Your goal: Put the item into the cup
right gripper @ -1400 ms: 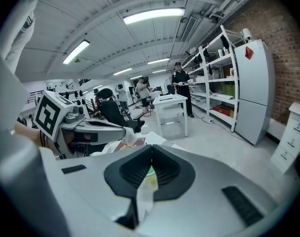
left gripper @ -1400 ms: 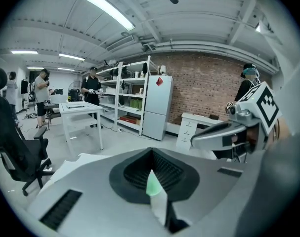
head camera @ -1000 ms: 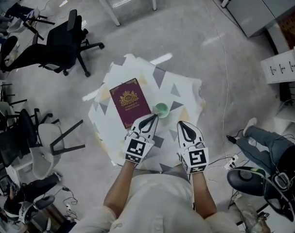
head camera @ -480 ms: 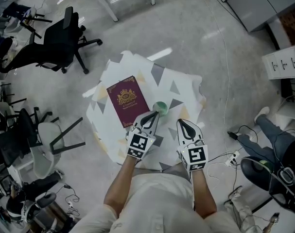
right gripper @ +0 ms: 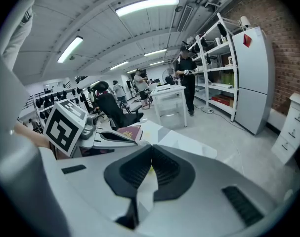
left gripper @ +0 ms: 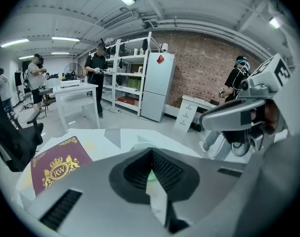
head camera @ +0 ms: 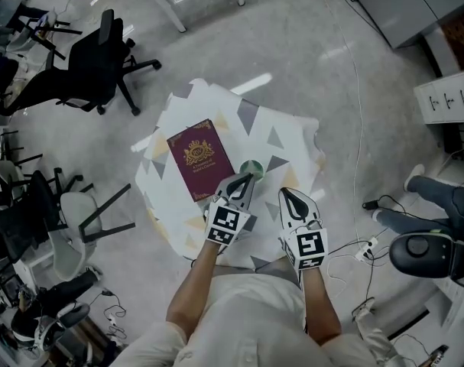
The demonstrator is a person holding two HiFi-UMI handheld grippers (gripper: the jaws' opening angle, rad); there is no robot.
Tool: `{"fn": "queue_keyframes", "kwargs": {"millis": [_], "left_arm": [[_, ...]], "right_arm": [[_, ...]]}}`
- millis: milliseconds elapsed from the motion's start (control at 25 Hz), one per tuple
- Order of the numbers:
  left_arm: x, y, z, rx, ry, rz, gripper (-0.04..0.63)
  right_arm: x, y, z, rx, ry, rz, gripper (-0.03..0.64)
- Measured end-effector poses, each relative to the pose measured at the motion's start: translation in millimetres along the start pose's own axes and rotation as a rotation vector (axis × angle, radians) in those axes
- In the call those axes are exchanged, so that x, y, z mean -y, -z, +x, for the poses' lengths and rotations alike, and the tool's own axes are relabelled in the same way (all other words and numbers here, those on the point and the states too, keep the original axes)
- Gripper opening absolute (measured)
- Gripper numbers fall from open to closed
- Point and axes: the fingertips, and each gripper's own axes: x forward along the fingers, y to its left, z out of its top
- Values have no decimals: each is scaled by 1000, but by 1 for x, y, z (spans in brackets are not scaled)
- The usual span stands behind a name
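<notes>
Table [head camera: 293, 140] w/ pale cloth, grey & yellow triangles on it, stands mid-floor in the head view. The person stands at its near edge, both forearms reaching over it.

Black chair [head camera: 94, 67] is on the floor, well apart from the book [head camera: 199, 157], up-left of it.

Book: maroon w/ gold crest, closed, flat on the table's left half, turned a bit off square.

L gripper [head camera: 245, 180] is just right of the book's near right corner, pointing away from the person. Its jaws are pressed together, pads meeting at the tip. In the L gripper view a thin green sliver shows thru the slit below the tip, same colour as the cup [head camera: 252, 168]. Book lies low-left in that view.

R gripper [head camera: 287, 195] is further right of the book, beside the L gripper but apart from it, over the table's near part. Its jaws are also closed, pads together, w/ a yellowish sliver in the slit. Its view shows the L gripper on the left w/ the book's edge behind.

Cup: small, green, upright on the cloth, just right of the book's right edge. L gripper's tip is at its near rim; touching or just short, can't tell. Cup's inside is too small to read. The item itself can't be picked out in any view.
</notes>
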Motion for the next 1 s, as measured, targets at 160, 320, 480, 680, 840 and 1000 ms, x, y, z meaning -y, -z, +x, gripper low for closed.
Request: {"fn": "queue_keyframes", "kwargs": {"millis": [160, 320, 480, 680, 840, 1000], "left_arm": [[-2, 4, 4, -22, -7, -7, 11], [-4, 6, 7, -31, -14, -8, 12], [-6, 10, 9, -47, -19, -8, 12], [-7, 11, 12, -67, -33, -7, 12], [-7, 16, 13, -87, -39, -2, 14], [-7, 20, 16, -111, -41, 9, 14]], "right_arm": [[1, 2, 1, -5, 0, 3, 8], [1, 1, 0, -3, -1, 4, 8], [1, 2, 0, -1, 0, 3, 8], [1, 0, -1, -1, 2, 2, 8], [0, 1, -2, -2, 4, 5, 8], [1, 2, -3, 1, 6, 5, 8]]}}
